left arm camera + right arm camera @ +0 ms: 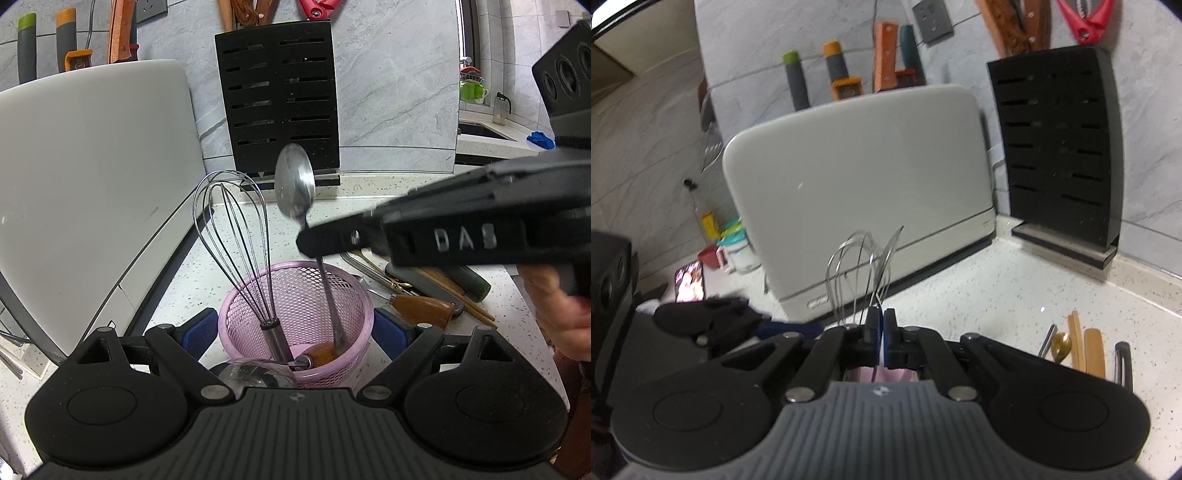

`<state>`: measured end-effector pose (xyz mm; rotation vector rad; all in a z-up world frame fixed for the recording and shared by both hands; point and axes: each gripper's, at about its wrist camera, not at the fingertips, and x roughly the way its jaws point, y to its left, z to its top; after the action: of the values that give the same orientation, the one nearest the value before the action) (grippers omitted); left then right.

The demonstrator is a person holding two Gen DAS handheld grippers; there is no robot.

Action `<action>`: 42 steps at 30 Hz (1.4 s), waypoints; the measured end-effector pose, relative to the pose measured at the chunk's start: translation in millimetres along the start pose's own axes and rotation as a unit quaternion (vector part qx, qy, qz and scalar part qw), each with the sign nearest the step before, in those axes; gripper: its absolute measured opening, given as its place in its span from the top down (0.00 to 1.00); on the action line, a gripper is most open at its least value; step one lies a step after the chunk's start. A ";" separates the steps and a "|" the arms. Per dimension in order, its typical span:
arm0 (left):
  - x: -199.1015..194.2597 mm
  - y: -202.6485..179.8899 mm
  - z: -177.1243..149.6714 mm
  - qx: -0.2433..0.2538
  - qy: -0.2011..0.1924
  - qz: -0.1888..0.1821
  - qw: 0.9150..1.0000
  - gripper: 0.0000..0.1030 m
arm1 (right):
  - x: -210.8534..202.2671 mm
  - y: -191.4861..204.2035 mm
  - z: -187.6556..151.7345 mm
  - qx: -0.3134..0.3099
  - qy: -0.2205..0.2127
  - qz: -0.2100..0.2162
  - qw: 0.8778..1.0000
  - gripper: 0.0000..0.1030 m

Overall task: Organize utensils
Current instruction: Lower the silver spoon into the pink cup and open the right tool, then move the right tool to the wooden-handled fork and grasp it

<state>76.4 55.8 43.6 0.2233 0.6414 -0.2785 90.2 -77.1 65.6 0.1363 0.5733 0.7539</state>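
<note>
A pink mesh basket [295, 295] stands on the speckled counter between the blue pads of my left gripper [295, 326], which press on its two sides. A wire whisk [236, 236] leans in it, and a wooden handle [319, 354] lies at its bottom. My right gripper [308, 242] comes in from the right, shut on the thin handle of a steel spoon [295, 184]. The spoon's bowl points up and its handle end reaches down into the basket. In the right wrist view the right gripper [881, 328] pinches the spoon [892, 247] edge-on, beside the whisk [849, 273].
Loose utensils lie right of the basket: a wooden-handled knife [421, 306], chopsticks [465, 297], a green-handled tool [476, 284], a gold spoon [1062, 345]. A black knife block [280, 99] stands behind, a white cutting board [92, 166] to the left. A hand [565, 314] holds the right gripper.
</note>
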 end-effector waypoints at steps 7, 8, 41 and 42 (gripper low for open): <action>0.8 0.4 0.2 0.000 -0.001 -0.001 1.000 0.00 | 21.0 4.8 -4.5 -0.015 0.058 0.006 0.998 1.00; 0.7 -0.1 0.0 0.000 -0.001 -0.001 1.000 0.00 | 23.4 5.2 -4.1 -0.016 0.065 0.005 0.998 1.00; 0.6 0.5 1.0 0.000 -0.002 -0.002 1.000 0.00 | -26.3 -45.0 35.0 0.056 0.017 -0.082 0.995 0.34; 0.6 0.4 1.1 0.000 -0.002 -0.002 1.000 0.00 | -23.6 -48.6 34.6 0.059 0.026 -0.091 0.994 0.34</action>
<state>77.6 55.8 44.1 0.2205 0.6374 -0.2832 124.6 -125.6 89.7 0.1719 0.6718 0.5473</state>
